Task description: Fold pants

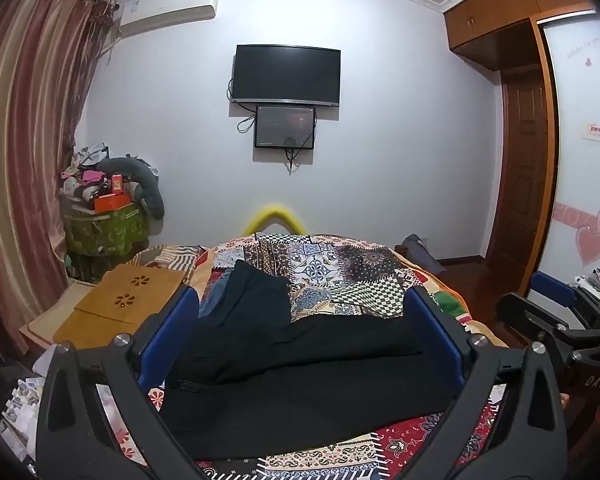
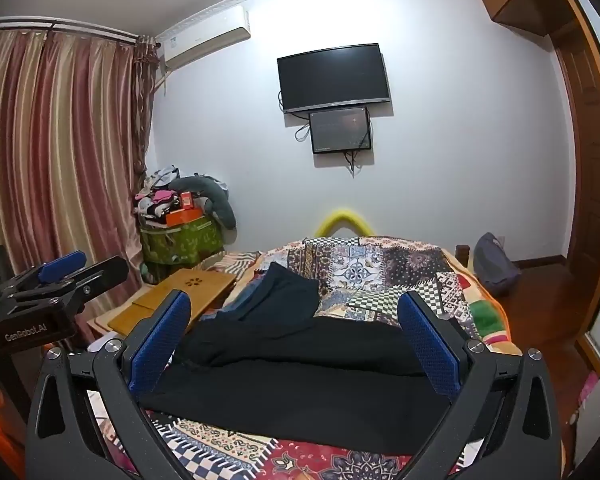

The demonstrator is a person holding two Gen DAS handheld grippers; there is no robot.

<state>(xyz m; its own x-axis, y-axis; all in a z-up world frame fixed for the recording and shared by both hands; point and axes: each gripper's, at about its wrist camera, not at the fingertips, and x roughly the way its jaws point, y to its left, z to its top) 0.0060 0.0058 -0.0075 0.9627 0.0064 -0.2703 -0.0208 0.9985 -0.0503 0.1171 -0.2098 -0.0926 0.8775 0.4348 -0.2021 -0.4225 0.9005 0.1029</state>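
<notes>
Both fingers wide apart, empty: left gripper (image 1: 300,344), right gripper (image 2: 296,344) hover over limp black pants (image 2: 300,380) on bed (image 2: 380,264); pinch hem edges at 6 o'clock.

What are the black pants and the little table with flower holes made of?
The black pants look like soft, matte woven cloth: they rumple, fold and give no shine. Which fibre, I can't tell. The little table looks like pale bamboo or wood: yellowish flat boards with flower shapes cut through and a smooth, faintly glossy top.
</notes>
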